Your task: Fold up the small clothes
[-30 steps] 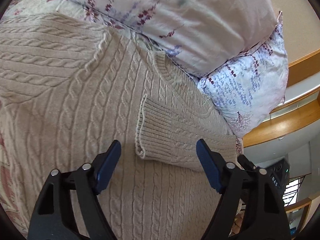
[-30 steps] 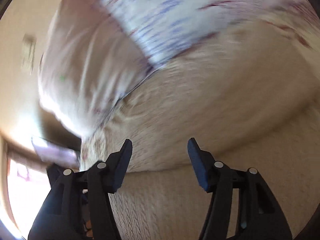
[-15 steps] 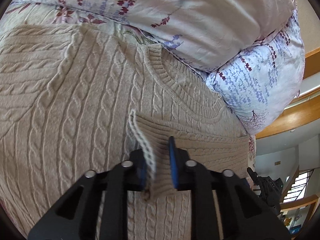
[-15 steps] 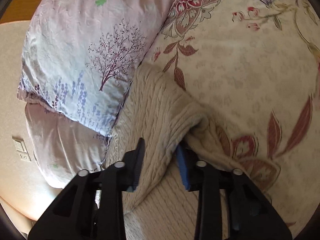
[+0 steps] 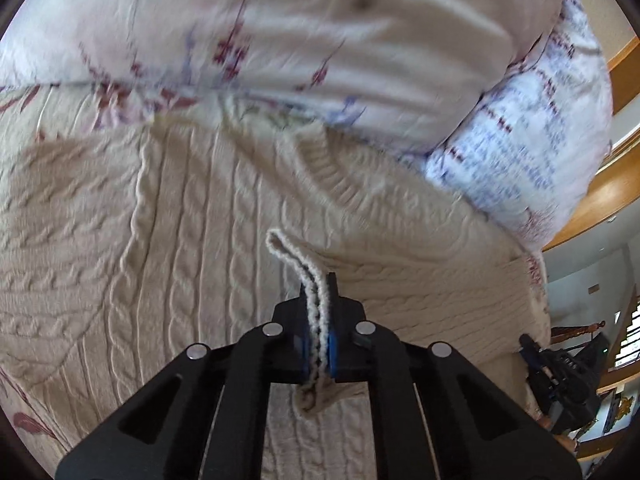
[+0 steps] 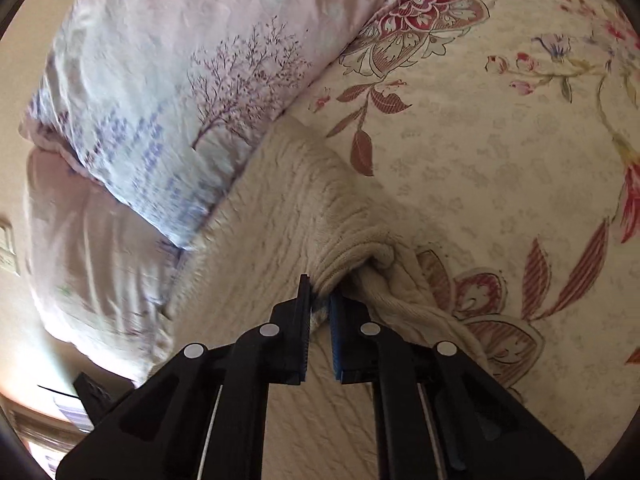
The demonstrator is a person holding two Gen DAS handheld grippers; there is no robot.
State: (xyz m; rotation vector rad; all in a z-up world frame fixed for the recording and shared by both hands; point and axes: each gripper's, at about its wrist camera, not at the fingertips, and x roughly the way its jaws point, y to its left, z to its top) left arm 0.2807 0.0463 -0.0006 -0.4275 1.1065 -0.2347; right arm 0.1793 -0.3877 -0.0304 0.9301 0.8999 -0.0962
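Note:
A cream cable-knit sweater (image 5: 168, 248) lies spread on a floral bedspread, its ribbed neckline (image 5: 332, 172) toward the pillows. One sleeve is folded across the chest. My left gripper (image 5: 318, 300) is shut on that sleeve's ribbed cuff (image 5: 296, 264) and lifts it a little off the body. In the right wrist view the sweater (image 6: 280, 216) bunches at its shoulder edge, and my right gripper (image 6: 320, 300) is shut on that bunched fold, raised slightly off the bed.
Two floral pillows (image 5: 320, 48) lie just beyond the neckline, also shown in the right wrist view (image 6: 180, 80). The floral bedspread (image 6: 500, 140) stretches to the right of the sweater. The bed's edge, a wooden rail (image 5: 600, 200) and a stairwell lie at far right.
Both grippers went from open to shut. The left one closed on the sleeve cuff and raised it. The right one closed on the shoulder fold and now lifts it slightly.

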